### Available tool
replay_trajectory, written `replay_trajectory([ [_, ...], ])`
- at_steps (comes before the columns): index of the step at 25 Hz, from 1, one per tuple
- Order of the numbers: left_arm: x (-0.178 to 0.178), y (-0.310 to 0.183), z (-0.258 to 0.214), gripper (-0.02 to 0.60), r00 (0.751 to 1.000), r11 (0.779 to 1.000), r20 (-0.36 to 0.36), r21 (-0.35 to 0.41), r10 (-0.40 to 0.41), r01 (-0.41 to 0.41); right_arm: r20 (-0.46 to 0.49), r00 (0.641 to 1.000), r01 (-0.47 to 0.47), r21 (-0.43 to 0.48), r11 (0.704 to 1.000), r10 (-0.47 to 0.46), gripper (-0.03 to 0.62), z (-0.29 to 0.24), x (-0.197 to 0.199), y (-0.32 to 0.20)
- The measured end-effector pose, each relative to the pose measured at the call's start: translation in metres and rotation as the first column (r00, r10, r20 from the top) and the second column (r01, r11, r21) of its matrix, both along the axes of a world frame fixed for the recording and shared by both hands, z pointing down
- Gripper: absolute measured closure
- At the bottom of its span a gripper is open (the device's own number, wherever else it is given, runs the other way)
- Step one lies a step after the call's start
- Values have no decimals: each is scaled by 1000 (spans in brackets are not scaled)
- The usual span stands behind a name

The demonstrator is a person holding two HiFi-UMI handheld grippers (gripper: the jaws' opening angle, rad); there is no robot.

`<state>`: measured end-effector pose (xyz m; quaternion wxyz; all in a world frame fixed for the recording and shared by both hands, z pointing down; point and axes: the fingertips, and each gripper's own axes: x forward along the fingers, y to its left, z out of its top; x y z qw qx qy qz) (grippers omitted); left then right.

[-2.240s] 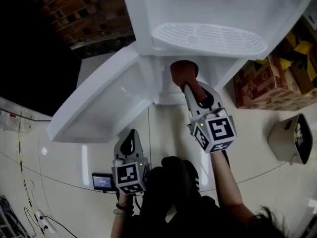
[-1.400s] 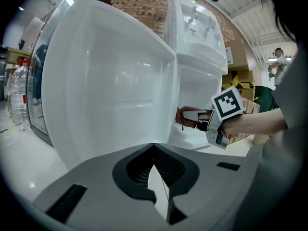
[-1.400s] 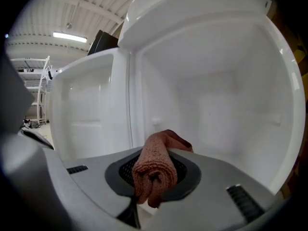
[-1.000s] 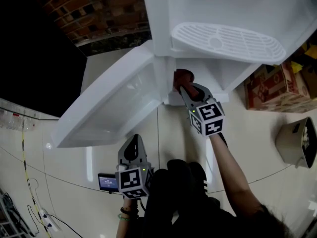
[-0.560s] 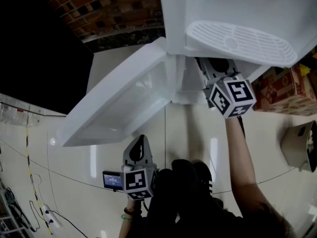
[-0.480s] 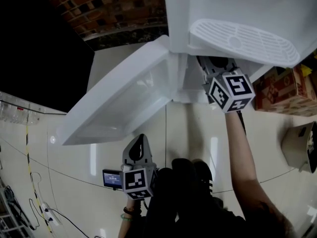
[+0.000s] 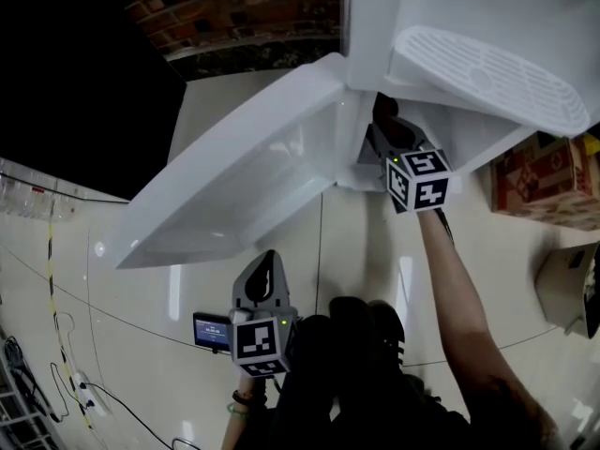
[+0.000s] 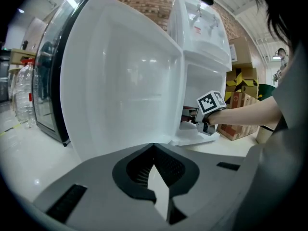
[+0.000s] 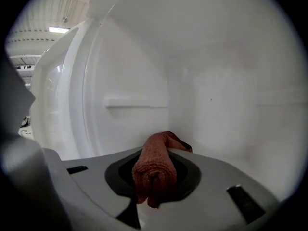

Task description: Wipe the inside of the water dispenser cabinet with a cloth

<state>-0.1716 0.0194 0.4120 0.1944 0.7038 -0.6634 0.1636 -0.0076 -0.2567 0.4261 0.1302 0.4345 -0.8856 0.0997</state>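
Note:
The white water dispenser (image 7: 469, 7) stands with its lower cabinet door (image 7: 244, 186) swung open to the left. My right gripper (image 7: 389, 139) reaches into the cabinet opening under the drip tray (image 7: 492, 78), shut on a rolled reddish-brown cloth (image 9: 154, 170). In the right gripper view the cloth sticks out past the jaws toward the white inner walls and a small ledge (image 9: 137, 102); I cannot tell if it touches them. My left gripper (image 7: 266, 262) hangs low beside the person's knees, shut with nothing in it (image 8: 153, 146), facing the open door (image 8: 120, 81).
Cardboard boxes (image 7: 539, 181) stand right of the dispenser, and a pale bin (image 7: 572, 289) sits nearer on the tiled floor. A small screen device (image 7: 211, 329) is fixed by the left gripper. Cables (image 7: 56, 345) trail at the far left. A brick wall (image 7: 225, 7) rises behind.
The right gripper has carried the cloth from the front of the cabinet opening deeper inside, under the drip tray. The left gripper has stayed low and shut.

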Motion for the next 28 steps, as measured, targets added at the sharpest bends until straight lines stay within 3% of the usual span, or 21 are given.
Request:
replay_trajectory([
  [4,2,-2,3,578,1000,1000,-4,-4,2,-2,-20,1000,15,-38,999,-16,519,19,-3,10],
  [7,4,-2,3,578,1000,1000,-7,-7,9,-9,-49,998,30,-9,999,-31,519,13,-1,9],
  [11,6,-4,2,578,1000,1000,-7,-3,15,-15,-12,1000,-10,151,988,12,519,-49,12,-4],
  [15,7,-5,5,578,1000,1000,-6,-6,17,-17,94,991,-118,324,939,92,519,-128,36,-17],
  [18,4,-3,7,578,1000,1000,-6,-19,12,-12,147,982,-164,371,914,117,519,-158,45,-27],
  [22,3,-4,5,578,1000,1000,0,-16,9,-9,160,981,-153,322,934,105,519,-144,41,-40],
  [28,-1,-6,2,578,1000,1000,6,-8,-3,3,-7,997,-73,131,989,75,519,-39,26,-31],
])
